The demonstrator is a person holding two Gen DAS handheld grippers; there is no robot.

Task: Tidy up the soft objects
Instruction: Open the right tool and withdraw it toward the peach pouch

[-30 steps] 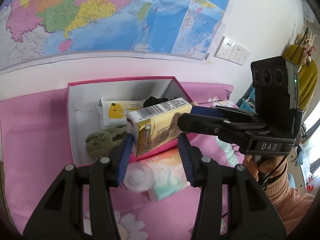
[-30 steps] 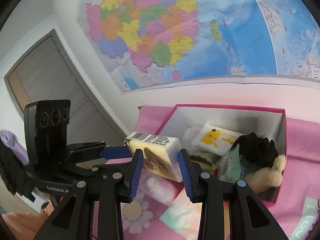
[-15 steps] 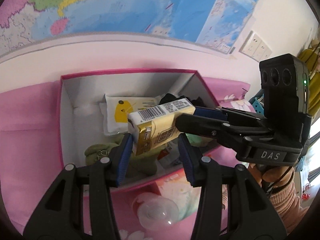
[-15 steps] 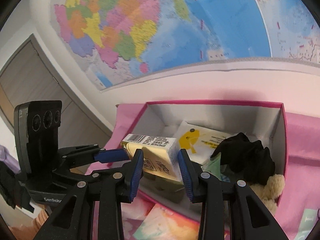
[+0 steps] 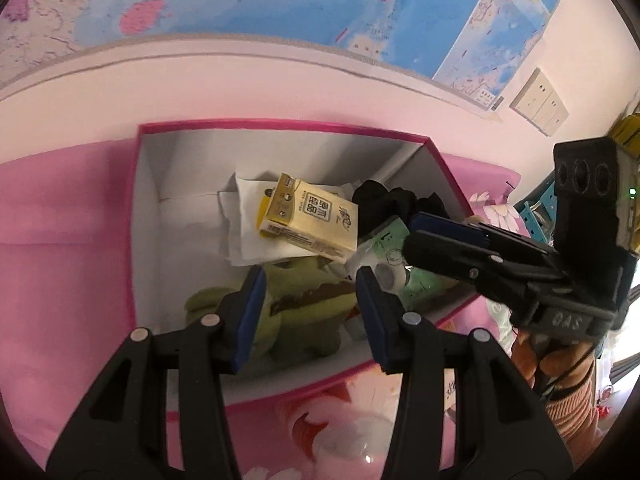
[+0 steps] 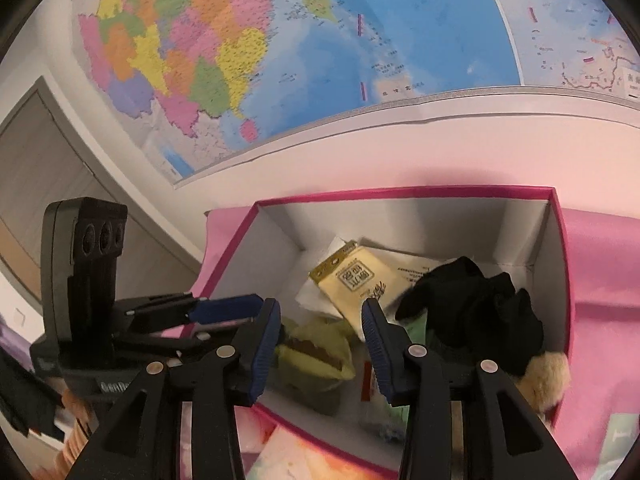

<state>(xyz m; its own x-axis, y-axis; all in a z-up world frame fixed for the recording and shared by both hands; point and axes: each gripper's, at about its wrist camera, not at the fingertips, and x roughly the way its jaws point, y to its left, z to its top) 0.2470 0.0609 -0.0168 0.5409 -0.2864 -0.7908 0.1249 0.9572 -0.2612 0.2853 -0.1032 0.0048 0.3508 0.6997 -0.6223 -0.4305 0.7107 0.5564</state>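
While you are holding both grippers over the pink-rimmed box, the yellow tissue pack is lying inside it, tilted across a white packet and touching neither tool. Your left gripper is hovering with its blue pads set a moderate way apart and nothing pressed between them; below that gap a green plush toy is resting on the box floor. Your right gripper is letting its jaws spread at this moment, with only the green plush and the pack's lower corner showing beyond the gap, unheld. A black cloth bundle and a tan fuzzy toy are filling the box's right side. Behind the box a wall map is hanging.
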